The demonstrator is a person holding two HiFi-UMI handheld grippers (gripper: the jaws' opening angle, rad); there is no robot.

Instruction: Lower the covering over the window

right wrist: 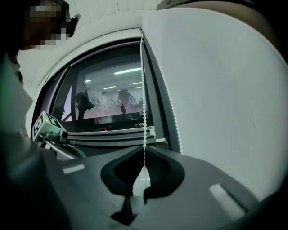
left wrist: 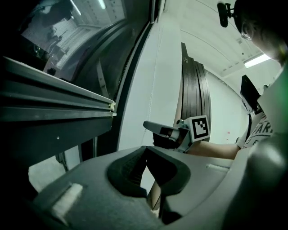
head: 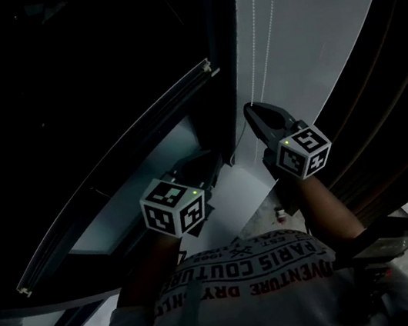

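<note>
The window (right wrist: 108,99) is dark, with the blind's grey bottom rail (right wrist: 112,134) across its lower part. That rail (head: 112,174) runs slantwise in the head view. A white bead chain (right wrist: 143,90) hangs along the frame's right side, and its second strand (right wrist: 173,121) lies against the white wall. My right gripper (right wrist: 144,155) is shut on the bead chain, which enters between its pads. In the head view the right gripper (head: 251,109) meets the bead chain (head: 253,32) at its lower end. My left gripper (left wrist: 145,150) is shut and holds nothing, low by the rail (left wrist: 54,96).
White wall (right wrist: 216,90) fills the space right of the window. Dark curved panels (left wrist: 193,90) stand behind the right gripper. A pale sill (head: 226,201) lies below the window, just ahead of the person's printed shirt (head: 246,268).
</note>
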